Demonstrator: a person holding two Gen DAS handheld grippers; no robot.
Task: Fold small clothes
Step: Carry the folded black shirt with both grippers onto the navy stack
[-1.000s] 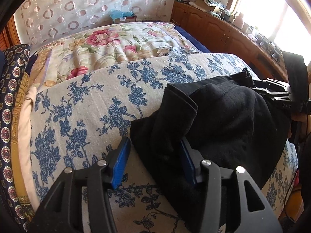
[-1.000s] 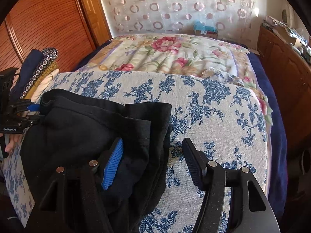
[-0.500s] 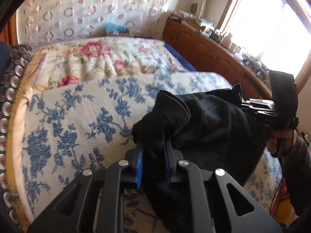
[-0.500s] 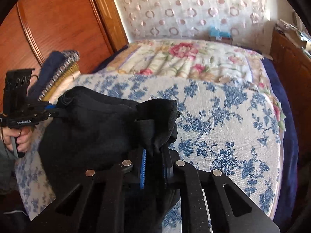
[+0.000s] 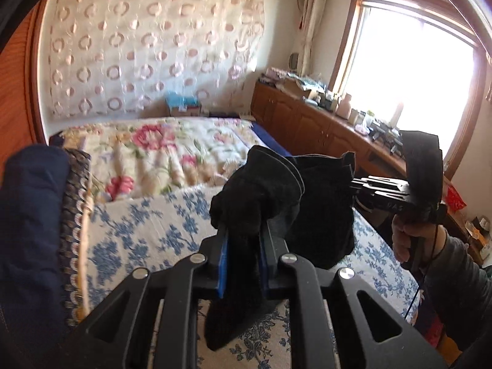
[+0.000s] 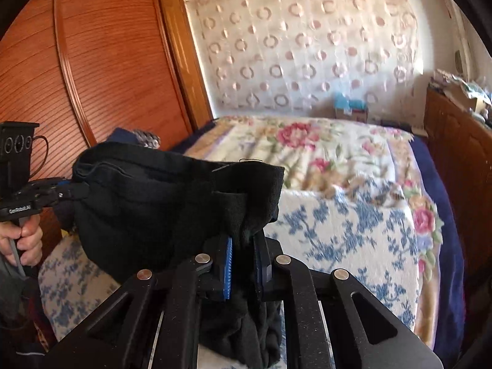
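A: What has the left gripper got hold of?

B: A bunched edge of the small black knitted garment. Its jaws have just been closing and the blue pads now pinch the cloth, which bulges out above the fingertips and hangs in a strip below them.

A: And the right gripper?

B: The same. Its jaws have also just been closing, and they are clamped on the opposite edge of the black garment. A fold stands up over the pads and the rest droops beneath the fingers.

A: Where does the garment sit relative to the two?

B: It spans between them. From the left gripper it stretches away to the right, to where the right gripper grips the far corner, a hand holding that tool's handle. From the right gripper it stretches off to the left, to the left gripper, with a hand on its grip.

A: What lies under it?

B: The white bedcover with blue flower print, ahead of and below both grippers. The garment's middle sags toward it, though I cannot tell whether it touches. Beyond that is a cream quilt with pink roses.
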